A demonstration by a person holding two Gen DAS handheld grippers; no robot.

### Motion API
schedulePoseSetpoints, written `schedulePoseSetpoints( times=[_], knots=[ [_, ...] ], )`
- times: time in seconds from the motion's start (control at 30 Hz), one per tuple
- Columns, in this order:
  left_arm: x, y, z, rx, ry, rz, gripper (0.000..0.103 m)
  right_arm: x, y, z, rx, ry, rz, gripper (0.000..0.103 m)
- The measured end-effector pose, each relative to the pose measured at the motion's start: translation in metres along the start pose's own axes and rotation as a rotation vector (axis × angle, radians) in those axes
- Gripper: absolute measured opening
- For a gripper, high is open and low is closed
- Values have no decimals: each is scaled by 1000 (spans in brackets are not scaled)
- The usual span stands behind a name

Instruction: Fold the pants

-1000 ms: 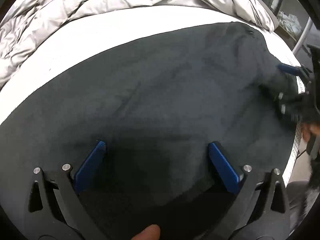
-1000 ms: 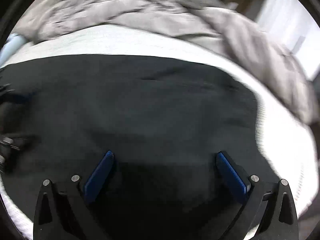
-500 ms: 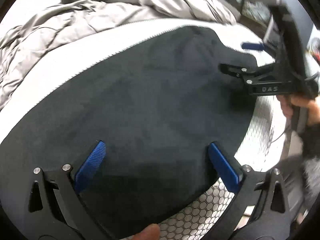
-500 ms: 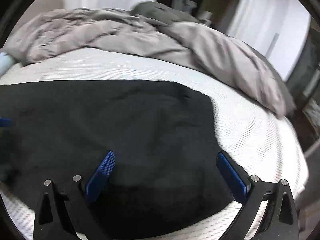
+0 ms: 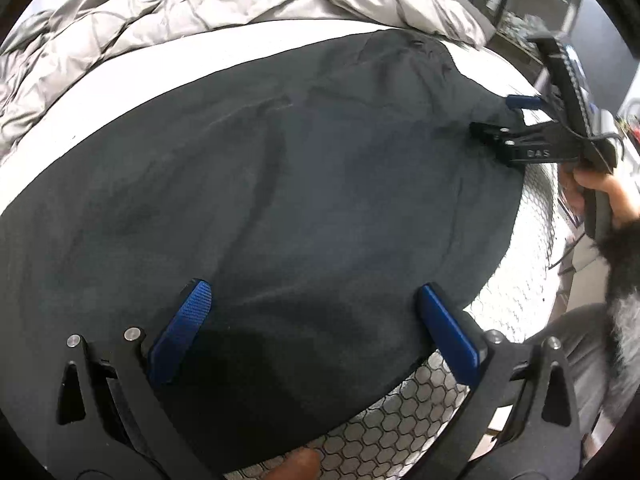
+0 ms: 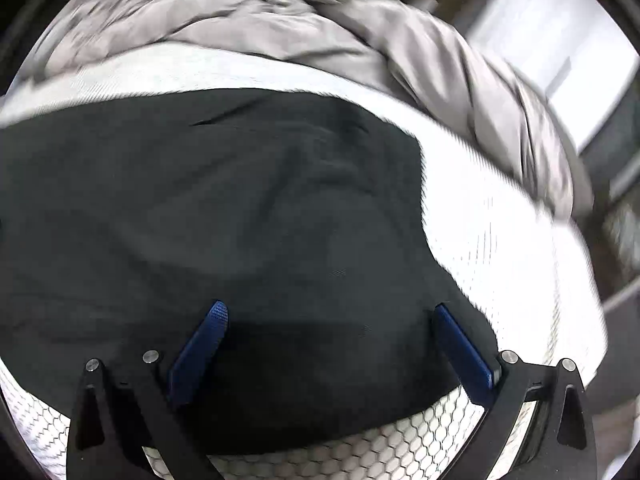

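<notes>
Black pants (image 5: 300, 184) lie spread flat on the white mattress (image 5: 516, 292), and they fill most of the right wrist view (image 6: 224, 216). My left gripper (image 5: 312, 300) is open and empty, its blue fingers just above the near part of the cloth. My right gripper (image 6: 330, 320) is open and empty over the pants' near right edge. It also shows in the left wrist view (image 5: 500, 118) at the pants' right end, held by a hand.
A rumpled grey duvet (image 5: 208, 4) is piled along the far side of the bed (image 6: 304, 20). The mattress' front edge with its honeycomb cover (image 6: 360, 456) lies right below both grippers. Shelving (image 5: 532, 4) stands at the far right.
Both grippers have pulled back toward the front edge of the bed, so the mattress edge now shows. The right gripper has come down closer to the pants' right end. Both stayed open.
</notes>
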State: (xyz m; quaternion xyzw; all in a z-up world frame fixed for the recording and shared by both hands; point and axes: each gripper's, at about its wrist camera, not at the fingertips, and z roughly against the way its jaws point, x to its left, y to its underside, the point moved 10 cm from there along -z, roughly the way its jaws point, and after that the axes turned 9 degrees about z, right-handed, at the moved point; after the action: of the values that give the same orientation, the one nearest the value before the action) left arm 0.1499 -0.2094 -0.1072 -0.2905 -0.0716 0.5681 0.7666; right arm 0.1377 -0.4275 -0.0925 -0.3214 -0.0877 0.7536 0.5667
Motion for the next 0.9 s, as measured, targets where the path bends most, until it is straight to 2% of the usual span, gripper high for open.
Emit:
schedulePoseSetpoints(
  times=[0.07, 0.17, 0.27, 0.33, 0.4, 0.5, 0.57, 0.63, 0.73, 0.83, 0.87, 0.9],
  knots=[
    [5, 0, 6, -3, -12, 49, 103, -1, -1, 6, -18, 13, 7, 103],
    [9, -14, 20, -47, 11, 164, 103, 7, -5, 26, -77, 83, 98, 103],
    [20, -33, 29, -104, -2, 271, 102, 20, -15, 43, -151, 36, 102, 103],
    [22, -45, 26, -110, 1, 314, 102, 28, -24, 48, -180, 5, 86, 103],
    [19, -56, 19, -97, -13, 310, 102, 39, -32, 49, -192, -36, 74, 103],
    [14, -70, 5, -83, -75, 267, 102, 57, -45, 41, -211, -122, 106, 103],
    [7, -72, -9, -36, -91, 234, 102, 64, -45, 23, -171, -156, 155, 103],
    [6, -71, -22, -6, -121, 205, 102, 75, -31, -1, -80, -236, 204, 102],
    [10, -65, -33, 25, -145, 189, 102, 64, -21, -8, -96, -406, 131, 102],
    [21, -53, -33, 53, -189, 170, 103, 46, -16, 3, -109, -437, 118, 100],
    [25, -48, -30, 60, -191, 173, 103, 41, -15, 6, -110, -418, 114, 101],
    [27, -45, -27, 67, -190, 181, 103, 30, -14, 7, -103, -343, 114, 102]
  ],
)
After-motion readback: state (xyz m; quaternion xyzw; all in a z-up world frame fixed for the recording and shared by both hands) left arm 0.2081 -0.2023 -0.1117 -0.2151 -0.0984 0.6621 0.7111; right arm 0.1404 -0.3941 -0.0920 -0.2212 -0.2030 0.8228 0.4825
